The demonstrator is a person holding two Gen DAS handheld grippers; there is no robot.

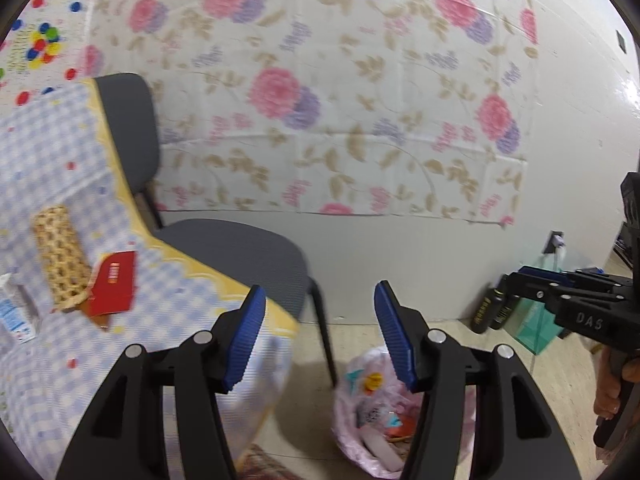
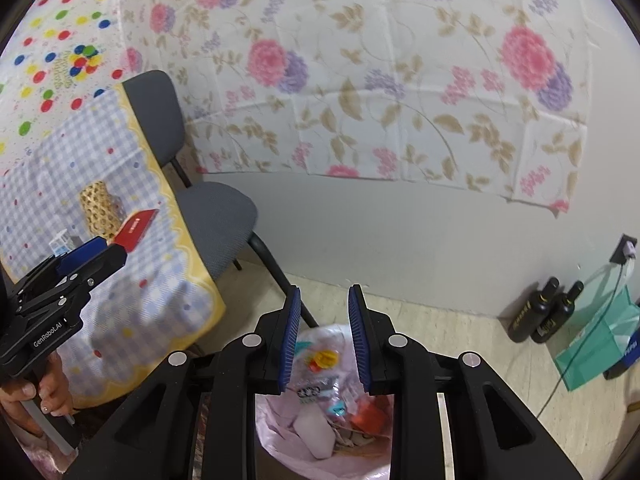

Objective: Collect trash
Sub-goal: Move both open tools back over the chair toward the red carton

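Observation:
A bin with a pink liner (image 1: 372,420) stands on the floor by the table corner and holds several wrappers; it also shows in the right wrist view (image 2: 320,412). My left gripper (image 1: 320,332) is open and empty, above the table corner and the bin. My right gripper (image 2: 323,328) is open and empty, right above the bin. On the checked tablecloth (image 1: 48,152) lie a woven beige roll (image 1: 60,256), a red carton (image 1: 114,282) and a white-blue packet (image 1: 14,312). The roll (image 2: 98,210) and carton (image 2: 136,228) show in the right view too.
A grey chair (image 1: 224,240) stands between table and wall. Two dark bottles (image 2: 548,316) and a green bag (image 2: 600,340) stand on the floor at the right by the wall. A floral sheet (image 1: 320,80) hangs on the wall.

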